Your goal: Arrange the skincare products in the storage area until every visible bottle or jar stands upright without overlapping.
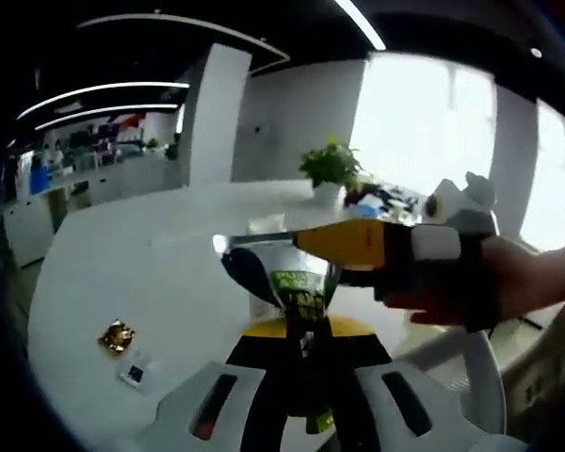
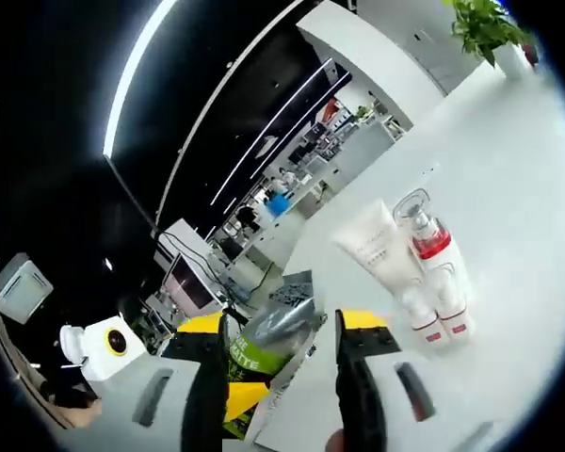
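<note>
A green and silver sachet [image 1: 301, 299] stands between the yellow-tipped jaws of my left gripper [image 1: 306, 328], which is shut on its lower part. In the right gripper view the sachet [image 2: 264, 350] sticks up between the widely parted jaws of my right gripper [image 2: 282, 328], which is open. The right gripper [image 1: 350, 243] reaches in from the right just above the sachet, held by a gloved hand [image 1: 471, 287]. On the white table [image 2: 518, 188] a white tube [image 2: 375, 247], a clear bottle with a red band [image 2: 429, 237] and two small white bottles [image 2: 422, 318] stand close together, upright.
A small gold object [image 1: 118, 335] and a small white packet [image 1: 137, 372] lie on the table [image 1: 122, 264] at the left. A potted plant [image 1: 330, 168] stands at the far edge. The left gripper [image 2: 228, 391] shows at the lower left of the right gripper view.
</note>
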Available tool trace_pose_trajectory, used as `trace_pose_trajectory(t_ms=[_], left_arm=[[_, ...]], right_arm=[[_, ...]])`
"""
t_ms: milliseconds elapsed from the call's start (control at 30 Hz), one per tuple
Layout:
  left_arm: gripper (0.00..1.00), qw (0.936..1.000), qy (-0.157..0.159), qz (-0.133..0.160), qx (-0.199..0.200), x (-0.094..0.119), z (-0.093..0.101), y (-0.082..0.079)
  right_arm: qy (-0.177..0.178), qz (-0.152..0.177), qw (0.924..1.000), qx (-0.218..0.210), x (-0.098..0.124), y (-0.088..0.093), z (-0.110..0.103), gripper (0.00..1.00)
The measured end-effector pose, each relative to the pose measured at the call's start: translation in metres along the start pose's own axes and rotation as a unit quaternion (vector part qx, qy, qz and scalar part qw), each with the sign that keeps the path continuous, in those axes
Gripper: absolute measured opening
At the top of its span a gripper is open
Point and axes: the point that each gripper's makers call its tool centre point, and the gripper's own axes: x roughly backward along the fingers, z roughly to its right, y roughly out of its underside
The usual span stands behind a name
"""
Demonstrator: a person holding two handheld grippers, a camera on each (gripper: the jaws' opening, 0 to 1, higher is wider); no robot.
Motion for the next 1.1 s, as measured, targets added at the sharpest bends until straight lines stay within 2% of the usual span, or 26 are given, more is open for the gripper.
trace_pose_trajectory(t_ms=[33, 67, 133, 200, 267, 333, 433, 533, 567, 633, 700, 767, 833, 967, 1000, 1067, 1100], left_arm=[[0.09, 1.0, -0.001, -0.001, 0.001, 0.001, -0.001, 0.001], [0.1, 1.0, -0.002, -0.001, 0.005, 0.002, -0.001, 0.002], [0.11, 0.9999, 0.005, -0.002, 0.013, 0.002, 0.002, 0.003], [0.15, 0.9998, 0.01, 0.001, 0.019, 0.003, 0.005, 0.003], [0.2, 0.9995, 0.011, -0.01, 0.029, 0.004, 0.006, 0.007], [0.25, 0.9995, 0.01, -0.015, 0.027, 0.004, 0.005, 0.01], [0.37, 0.9992, 0.015, -0.021, 0.03, 0.006, 0.005, 0.012], [0.35, 0.9991, 0.029, -0.018, 0.026, 0.009, 0.009, 0.009], [0.37, 0.9989, 0.032, -0.02, 0.027, 0.009, 0.01, 0.008], [0.47, 0.9984, 0.037, -0.025, 0.035, 0.011, 0.011, 0.008], [0.55, 0.9985, 0.038, -0.022, 0.034, 0.015, 0.009, 0.006], [0.57, 0.9978, 0.047, -0.022, 0.041, 0.019, 0.007, 0.005], [0.6, 0.9966, 0.054, -0.014, 0.061, 0.024, 0.001, 0.001], [0.66, 0.9902, 0.106, -0.027, 0.086, 0.032, 0.007, 0.0], [0.66, 0.986, 0.136, -0.028, 0.092, 0.035, 0.014, -0.002], [0.64, 0.9795, 0.172, -0.022, 0.102, 0.039, 0.023, -0.008], [0.62, 0.9769, 0.189, -0.025, 0.097, 0.042, 0.027, -0.009]], right_arm=[[0.003, 0.002, 1.0, -0.009, 0.002, 0.0, 0.002, 0.22], [0.01, 0.005, 0.9998, -0.013, 0.004, -0.001, 0.006, 0.17], [-0.011, 0.013, 0.9979, -0.062, 0.005, -0.004, 0.001, 0.12], [-0.01, 0.014, 0.9981, -0.06, 0.007, -0.004, 0.003, 0.1], [-0.017, 0.015, 0.9976, -0.066, 0.007, -0.005, 0.0, 0.07], [-0.019, 0.01, 0.9981, -0.058, 0.008, -0.005, -0.002, 0.05], [-0.023, -0.002, 0.9985, -0.05, 0.009, -0.003, -0.004, 0.02], [-0.031, -0.007, 0.9981, -0.052, 0.011, -0.002, -0.005, 0.01], [-0.032, -0.008, 0.9981, -0.052, 0.012, -0.002, -0.005, 0.01], [-0.041, -0.01, 0.9973, -0.061, 0.014, -0.003, -0.006, 0.01], [-0.059, -0.016, 0.9949, -0.08, 0.017, -0.005, -0.012, 0.01], [-0.074, -0.023, 0.9936, -0.082, 0.018, -0.007, -0.015, 0.01], [-0.106, -0.035, 0.9896, -0.091, 0.021, -0.011, -0.026, 0.01], [-0.168, -0.049, 0.9776, -0.117, 0.026, -0.022, -0.047, 0.01], [-0.189, -0.056, 0.9726, -0.123, 0.028, -0.024, -0.055, 0.01], [-0.217, -0.07, 0.964, -0.136, 0.031, -0.027, -0.067, 0.01], [-0.223, -0.073, 0.9623, -0.138, 0.031, -0.027, -0.069, 0.01]])
